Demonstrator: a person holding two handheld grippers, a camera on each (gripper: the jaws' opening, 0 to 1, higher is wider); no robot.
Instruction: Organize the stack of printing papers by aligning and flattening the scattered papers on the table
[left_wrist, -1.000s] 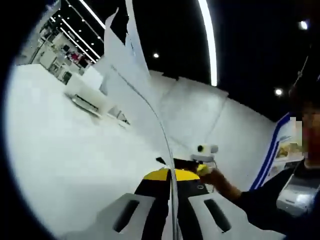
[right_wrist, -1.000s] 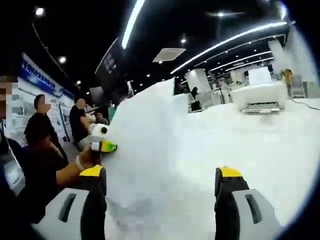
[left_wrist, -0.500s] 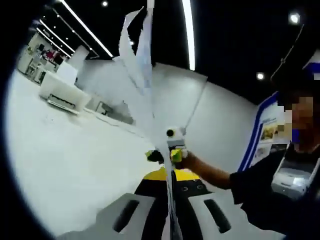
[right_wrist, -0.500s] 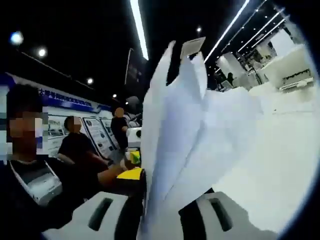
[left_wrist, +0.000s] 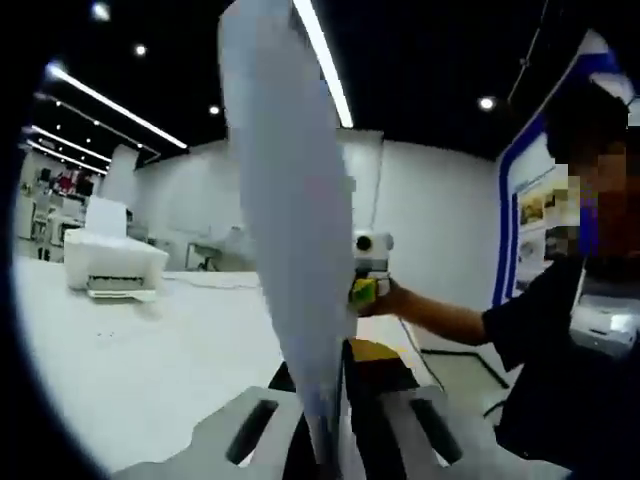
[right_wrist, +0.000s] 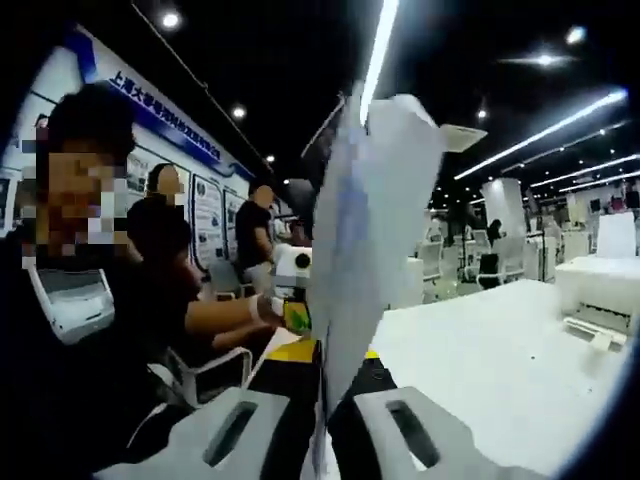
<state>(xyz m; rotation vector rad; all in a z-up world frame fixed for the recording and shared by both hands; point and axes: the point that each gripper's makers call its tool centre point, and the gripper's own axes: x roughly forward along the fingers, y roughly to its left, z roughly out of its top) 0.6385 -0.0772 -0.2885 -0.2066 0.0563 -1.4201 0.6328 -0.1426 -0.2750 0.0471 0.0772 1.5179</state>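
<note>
Left gripper view: left gripper (left_wrist: 325, 425) clamps papers (left_wrist: 290, 230) upright above table (left_wrist: 130, 350); right gripper (right_wrist: 325, 420) likewise. Sheets gathered, probably unaligned; squaring, flattening remain.

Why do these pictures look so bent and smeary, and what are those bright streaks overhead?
Left gripper view: the papers smear with motion blur; the fisheye lens bends the table. Right gripper view: ceiling strip lights glare against a dark ceiling; the papers are soft.

A large exhibition or showroom hall: black ceiling with long strip lights (left_wrist: 325, 65), a white desk (left_wrist: 150, 370) carrying a printer (left_wrist: 112, 268), blue-edged poster boards (right_wrist: 215, 215) along the wall, and seated people (right_wrist: 165, 270).
</note>
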